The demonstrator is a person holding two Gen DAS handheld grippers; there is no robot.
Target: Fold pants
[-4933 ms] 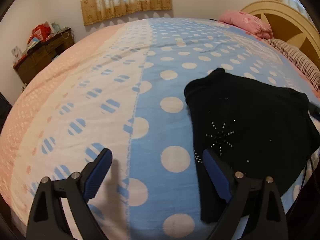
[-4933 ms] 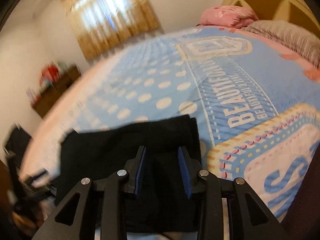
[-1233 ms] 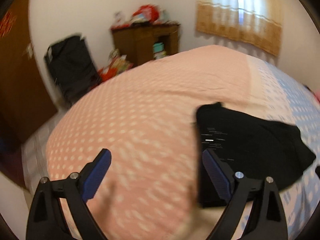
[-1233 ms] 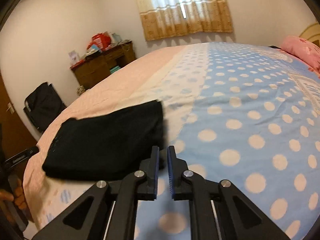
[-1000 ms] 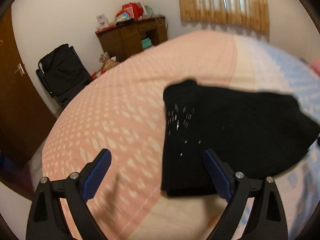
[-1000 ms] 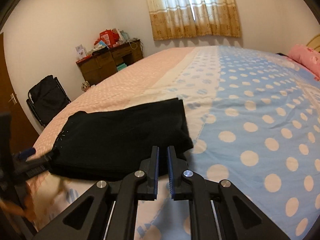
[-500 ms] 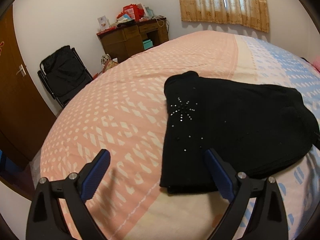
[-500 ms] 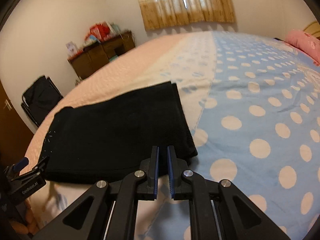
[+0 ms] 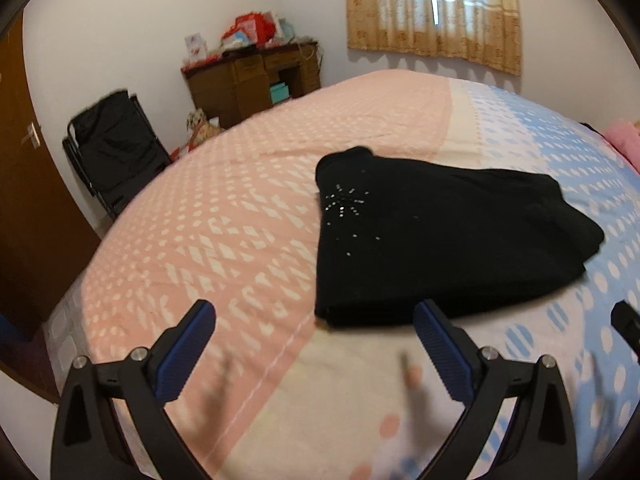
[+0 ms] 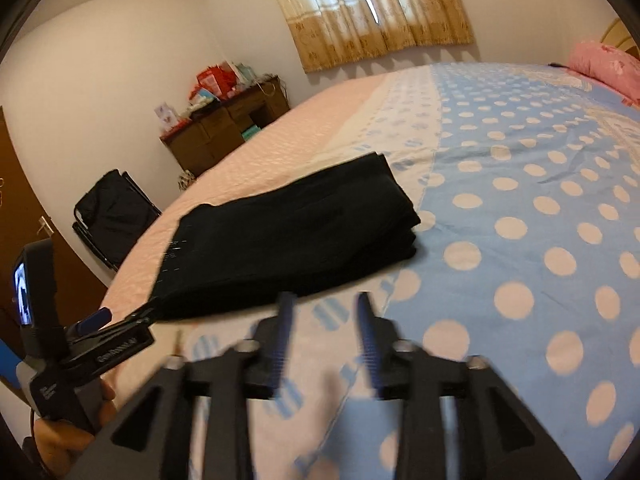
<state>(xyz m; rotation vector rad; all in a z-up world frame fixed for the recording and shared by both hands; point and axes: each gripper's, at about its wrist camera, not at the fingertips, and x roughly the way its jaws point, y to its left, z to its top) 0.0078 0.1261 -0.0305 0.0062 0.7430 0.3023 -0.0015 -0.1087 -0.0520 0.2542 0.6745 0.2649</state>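
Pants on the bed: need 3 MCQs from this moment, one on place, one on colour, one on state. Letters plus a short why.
1. Where do the pants lie on the bedspread?
A. wholly on the blue dotted part
B. across the pink part and the pale strip beside it
C. on the pillow

2. What colour are the pants?
A. black
B. grey
C. navy with white dots

3. What is the state of the left tool?
A. shut on the pants
B. shut on nothing
C. open, nothing between its pads

Key: 1 B, the left wrist view shows the folded stack over pink pattern and the cream strip, short of the solid blue. 2 A, plain black with a small sparkly star motif. 3 C, its blue pads stand wide apart just short of the pants' near edge. The right tool is opening, also with nothing between its pads.
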